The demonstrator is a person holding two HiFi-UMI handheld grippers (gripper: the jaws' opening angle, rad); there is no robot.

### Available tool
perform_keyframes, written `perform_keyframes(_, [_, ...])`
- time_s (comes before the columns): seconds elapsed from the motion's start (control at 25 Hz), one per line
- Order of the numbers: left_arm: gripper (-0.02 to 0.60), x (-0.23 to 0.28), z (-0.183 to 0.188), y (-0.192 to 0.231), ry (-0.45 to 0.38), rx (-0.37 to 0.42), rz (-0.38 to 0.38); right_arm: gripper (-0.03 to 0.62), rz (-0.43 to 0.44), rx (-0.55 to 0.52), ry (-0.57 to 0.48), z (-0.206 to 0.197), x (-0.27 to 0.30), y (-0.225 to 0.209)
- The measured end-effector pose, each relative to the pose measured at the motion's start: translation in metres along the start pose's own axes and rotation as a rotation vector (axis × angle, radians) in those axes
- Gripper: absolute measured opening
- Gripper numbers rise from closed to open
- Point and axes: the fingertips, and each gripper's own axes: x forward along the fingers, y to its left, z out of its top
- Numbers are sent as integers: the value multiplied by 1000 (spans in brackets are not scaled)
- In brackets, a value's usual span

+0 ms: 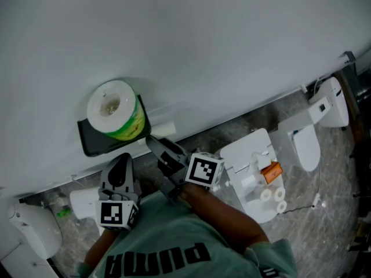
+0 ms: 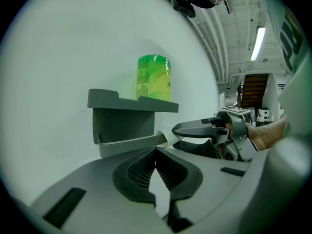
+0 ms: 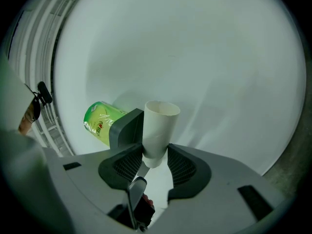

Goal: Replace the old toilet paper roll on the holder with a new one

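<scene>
Jaws of right gripper (image 3: pixel 156 152): clamped on the empty cardboard tube (image 3: pixel 161 128), a pad pressing each side.
Jaws of left gripper (image 2: pixel 156 152): pinched together at the tips, nothing between them.
Old tube: at the free end of the holder's bar (image 2: pixel 129 143), right of the grey holder (image 1: pixel 93 142).
New roll (image 1: pixel 114 109): green-wrapped, standing on the holder's top shelf against the white wall (image 1: pixel 232 39).
Left gripper's place: hovering just below the holder, touching nothing.

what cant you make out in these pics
Wrapper print on the green roll: too small, left gripper view.
Most of the cardboard tube: covered by the right gripper, left gripper view.
Bar of the holder: under its shelf and the roll, head view.
Orange item on the white fixture: too small, head view.
</scene>
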Motion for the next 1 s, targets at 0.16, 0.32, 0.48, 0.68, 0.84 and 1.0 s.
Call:
perform_keyframes(0.16, [5, 4, 2, -3, 3, 5, -1, 169, -7, -4, -4, 7, -3, -2])
perform_keyframes(0.32, [5, 9, 3, -6, 0, 10, -7, 169, -7, -4, -17, 14, -5, -5])
perform_keyframes(0.48, [5, 13, 5, -9, 3, 18, -16, 169, -16, -6, -26, 20, -9, -7])
perform_keyframes(0.68, [5, 18, 8, -16, 1, 27, -37, 169, -19, -10, -46, 27, -14, -7])
perform_keyframes(0.84, [5, 19, 7, -15, 1, 31, -48, 169, -28, -15, -62, 30, -16, -9])
perform_keyframes(1.0, [5, 20, 6, -16, 5, 27, -58, 169, -38, -21, -80, 32, -20, -9])
